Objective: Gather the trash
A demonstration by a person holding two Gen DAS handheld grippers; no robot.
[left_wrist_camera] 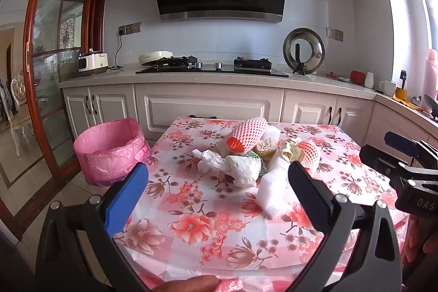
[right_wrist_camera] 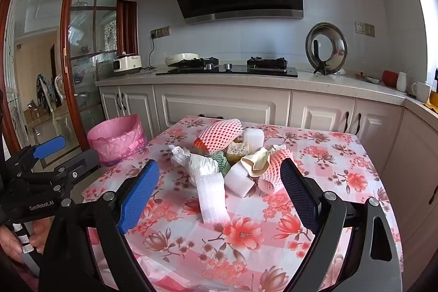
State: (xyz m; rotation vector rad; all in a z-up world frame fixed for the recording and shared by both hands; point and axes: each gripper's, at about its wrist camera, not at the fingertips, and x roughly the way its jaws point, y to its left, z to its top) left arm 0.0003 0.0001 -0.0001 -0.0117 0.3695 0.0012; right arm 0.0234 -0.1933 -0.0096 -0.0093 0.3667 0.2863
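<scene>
A heap of trash lies on the floral table (left_wrist_camera: 191, 231) (right_wrist_camera: 246, 237): a large pink foam net (left_wrist_camera: 247, 134) (right_wrist_camera: 220, 134), a smaller pink net (left_wrist_camera: 310, 152) (right_wrist_camera: 273, 171), crumpled white plastic (left_wrist_camera: 235, 166) (right_wrist_camera: 197, 164), white foam wrap (left_wrist_camera: 273, 190) (right_wrist_camera: 212, 199), a green net (right_wrist_camera: 221, 159) and fruit peel (right_wrist_camera: 256, 160). A bin with a pink liner (left_wrist_camera: 109, 152) (right_wrist_camera: 117, 137) stands left of the table. My left gripper (left_wrist_camera: 216, 179) is open and empty, short of the heap. My right gripper (right_wrist_camera: 219, 179) is open and empty, short of the foam wrap.
The kitchen counter (left_wrist_camera: 213, 77) with a gas hob (left_wrist_camera: 210, 66) runs behind the table. A pot lid (left_wrist_camera: 303, 51), cups and jars stand at the right. A glass door (left_wrist_camera: 52, 67) is at the left. The right gripper's body (left_wrist_camera: 405, 171) shows at the right edge.
</scene>
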